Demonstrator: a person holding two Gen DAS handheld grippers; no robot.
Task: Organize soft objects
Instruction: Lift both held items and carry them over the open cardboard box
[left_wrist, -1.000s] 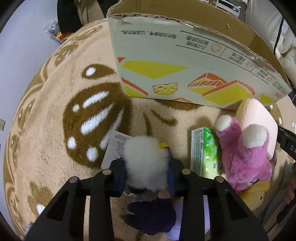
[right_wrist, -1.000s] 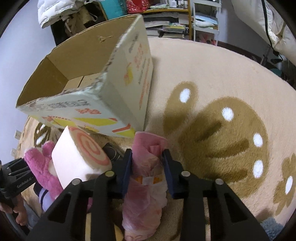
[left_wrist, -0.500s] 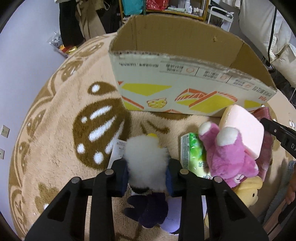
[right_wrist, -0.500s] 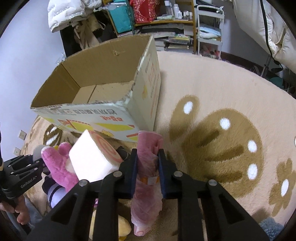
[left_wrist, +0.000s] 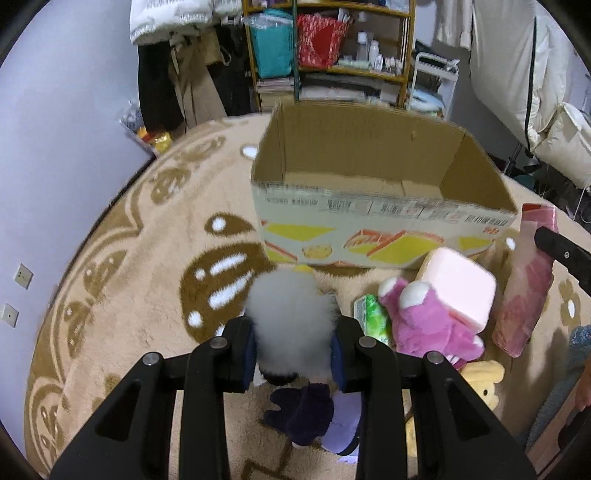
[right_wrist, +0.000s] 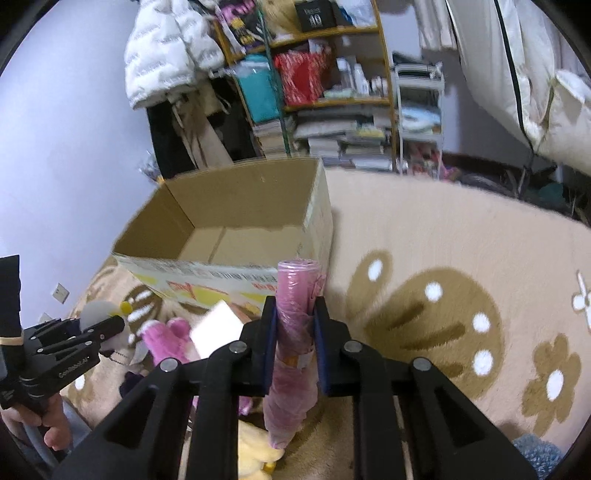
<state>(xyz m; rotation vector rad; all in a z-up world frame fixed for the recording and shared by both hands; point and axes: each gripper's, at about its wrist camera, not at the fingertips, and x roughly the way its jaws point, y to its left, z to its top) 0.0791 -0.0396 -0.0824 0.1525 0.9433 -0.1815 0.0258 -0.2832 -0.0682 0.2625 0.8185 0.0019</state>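
Observation:
My left gripper (left_wrist: 294, 345) is shut on a white fluffy plush toy (left_wrist: 291, 314) with dark purple limbs hanging below, lifted off the rug in front of the open cardboard box (left_wrist: 369, 221). My right gripper (right_wrist: 294, 343) is shut on a pink plastic-wrapped roll (right_wrist: 295, 332), held upright near the box's (right_wrist: 236, 236) front corner. The roll (left_wrist: 526, 288) also shows at the right edge of the left wrist view. The left gripper (right_wrist: 92, 332) appears at the lower left of the right wrist view with the white plush (right_wrist: 98, 310) in it.
On the beige patterned rug (left_wrist: 110, 295) lie a pink plush (left_wrist: 428, 325), a pink and white block cushion (left_wrist: 461, 288), a green packet (left_wrist: 371, 321) and a yellow plush (left_wrist: 480, 373). A cluttered shelf (right_wrist: 332, 92) and hanging clothes stand behind the box. A hand (right_wrist: 51, 424) grips the left handle.
Both grippers have risen with their loads and tilted up, so the box's inside and the room behind came into view. The right jaws have squeezed tighter on the pink roll.

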